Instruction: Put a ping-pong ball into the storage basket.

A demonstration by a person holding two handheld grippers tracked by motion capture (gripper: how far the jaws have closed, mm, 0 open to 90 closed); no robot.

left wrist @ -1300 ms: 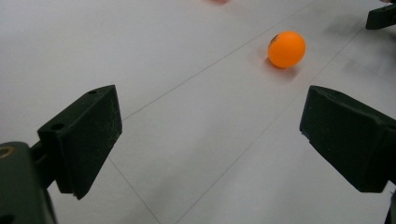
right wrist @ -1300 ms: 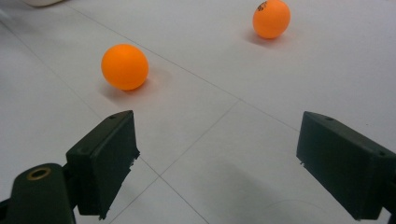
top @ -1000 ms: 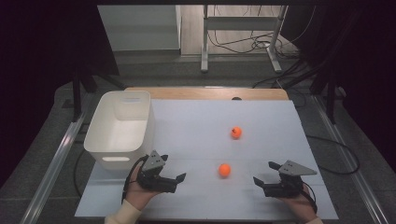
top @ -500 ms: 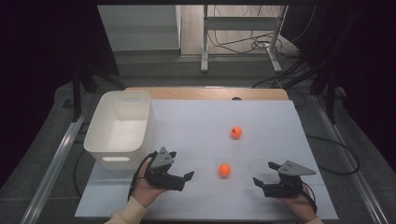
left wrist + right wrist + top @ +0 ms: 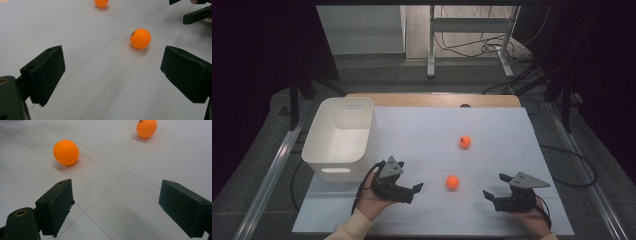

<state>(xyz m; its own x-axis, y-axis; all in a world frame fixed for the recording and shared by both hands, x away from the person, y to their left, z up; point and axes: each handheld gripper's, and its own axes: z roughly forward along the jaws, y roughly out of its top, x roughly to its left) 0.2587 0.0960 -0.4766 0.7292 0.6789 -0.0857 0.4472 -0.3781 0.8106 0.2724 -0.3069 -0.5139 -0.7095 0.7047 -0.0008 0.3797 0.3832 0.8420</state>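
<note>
Left gripper (image 5: 418,188), jaws spread wide and empty, pointed at the near orange ball (image 5: 452,182) at its three o'clock. Both balls lay on the table (image 5: 412,130); the bin (image 5: 343,135) at ten o'clock looked empty, so nothing seemed done.

This is looking like a lab set up for recording. A white table (image 5: 422,130) is standing between metal rails (image 5: 267,175), dark curtains (image 5: 257,60) are hanging around it, and loose cables (image 5: 472,47) are lying on the floor well beyond the fingers.
</note>
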